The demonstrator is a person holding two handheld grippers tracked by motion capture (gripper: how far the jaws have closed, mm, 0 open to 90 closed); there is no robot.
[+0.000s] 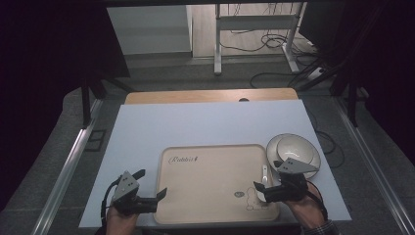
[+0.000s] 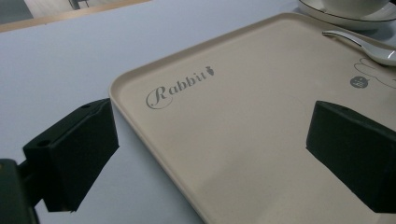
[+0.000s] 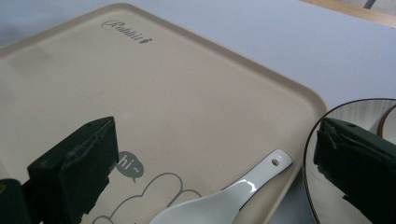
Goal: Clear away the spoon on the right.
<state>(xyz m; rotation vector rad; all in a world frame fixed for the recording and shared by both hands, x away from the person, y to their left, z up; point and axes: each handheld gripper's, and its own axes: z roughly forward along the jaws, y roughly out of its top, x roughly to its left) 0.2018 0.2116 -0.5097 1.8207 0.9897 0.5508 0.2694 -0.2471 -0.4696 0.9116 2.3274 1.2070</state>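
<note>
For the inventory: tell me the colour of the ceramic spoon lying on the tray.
White glossy ceramic spoon; right gripper view shows it best.

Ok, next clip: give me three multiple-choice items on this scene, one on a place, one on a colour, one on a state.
1. Where does the white spoon lie?
A. on the beige tray, near its right edge
B. in the bowl
C. on the bare table left of the tray

2. What colour is the tray?
A. blue
B. beige
C. black

3. How does the right gripper stand?
A. shut on the spoon
B. shut on the tray's rim
C. open, holding nothing

Key:
1 A, since the spoon rests on the tray's surface beside the plate with a bowl on it.
2 B, as the high view and both gripper views show a pale beige tray with grey print.
3 C, because in the right gripper view the jaws stand wide apart above the spoon without touching it.
</note>
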